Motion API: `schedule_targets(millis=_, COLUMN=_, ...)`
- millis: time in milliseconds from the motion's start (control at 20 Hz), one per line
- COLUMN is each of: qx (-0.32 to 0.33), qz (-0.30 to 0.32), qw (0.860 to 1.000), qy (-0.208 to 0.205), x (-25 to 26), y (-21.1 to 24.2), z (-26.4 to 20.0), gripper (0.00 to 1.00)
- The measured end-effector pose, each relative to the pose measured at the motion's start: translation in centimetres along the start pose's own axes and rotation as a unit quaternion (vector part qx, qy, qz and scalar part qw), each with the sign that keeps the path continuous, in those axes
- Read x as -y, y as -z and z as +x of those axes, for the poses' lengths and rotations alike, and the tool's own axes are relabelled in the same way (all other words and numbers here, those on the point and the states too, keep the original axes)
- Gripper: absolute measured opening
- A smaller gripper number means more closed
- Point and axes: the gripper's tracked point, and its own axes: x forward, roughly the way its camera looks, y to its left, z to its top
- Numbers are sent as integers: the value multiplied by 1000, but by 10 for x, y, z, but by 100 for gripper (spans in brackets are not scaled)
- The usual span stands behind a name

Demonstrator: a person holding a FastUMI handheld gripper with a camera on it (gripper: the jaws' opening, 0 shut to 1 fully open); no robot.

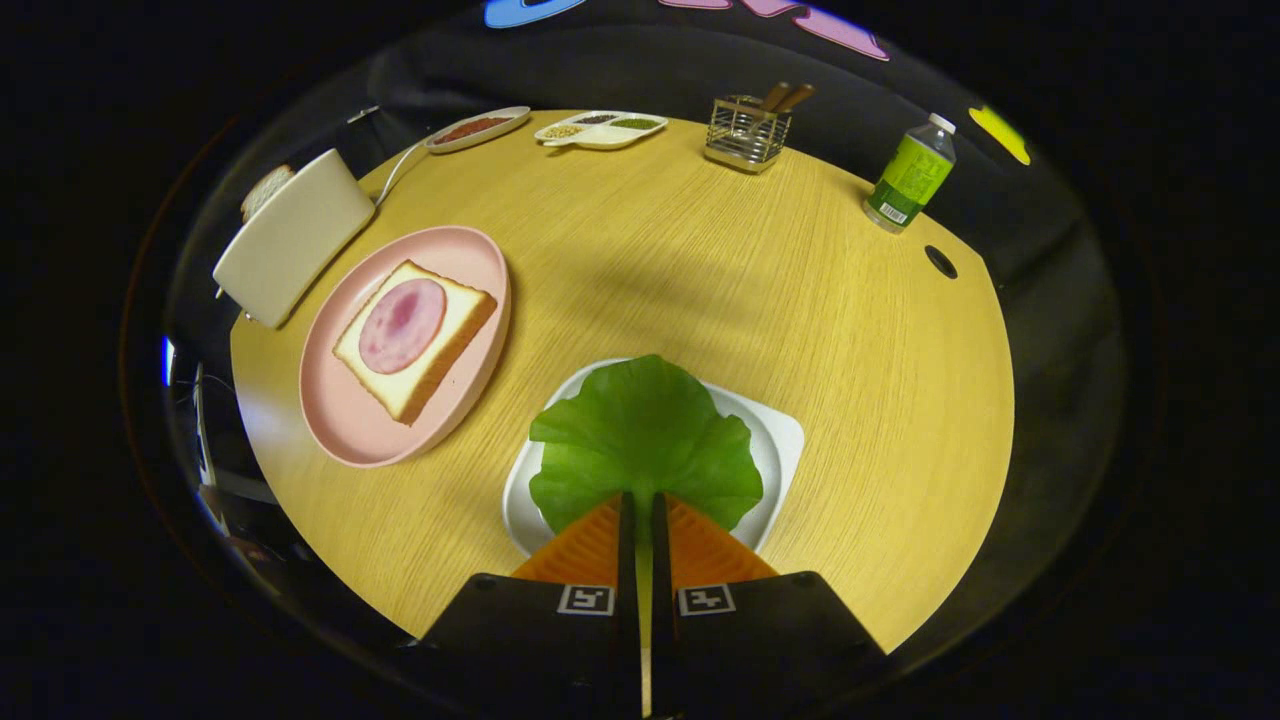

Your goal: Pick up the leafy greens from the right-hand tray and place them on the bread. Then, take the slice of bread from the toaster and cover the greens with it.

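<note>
leafy greens (645, 435) pinched between tongs (640, 505)

The leaf (645, 440) hides much of the white tray (780, 440) beneath it.

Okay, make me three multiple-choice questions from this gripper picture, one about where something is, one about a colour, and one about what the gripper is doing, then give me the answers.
1. Where does the bread with the slice of meat lie?
A. on the pink plate
B. on the white tray
C. in the wire holder

2. What colour is the bottle's label?
A. red
B. green
C. blue

3. What are the gripper's fingers doing?
A. spread wide over the bare table
B. closed on the leafy green
C. clamped on the bottle

Answers:
1 A: the bread rests on the pink plate, beside the toaster.
2 B: the bottle wears a green label.
3 B: the gripper has both orange fingers pressed together on the leafy green's near edge, over the white tray.
</note>
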Motion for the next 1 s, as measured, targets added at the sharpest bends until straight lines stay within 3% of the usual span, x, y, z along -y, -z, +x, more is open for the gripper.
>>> schedule_targets(millis=500, qx=80, qz=7, qw=997, qy=-16, x=-46, y=-57, z=-81, gripper=8)
schedule_targets(millis=1000, qx=81, qz=-17, qw=995, qy=-54, x=-137, y=-108, z=-70, gripper=9)
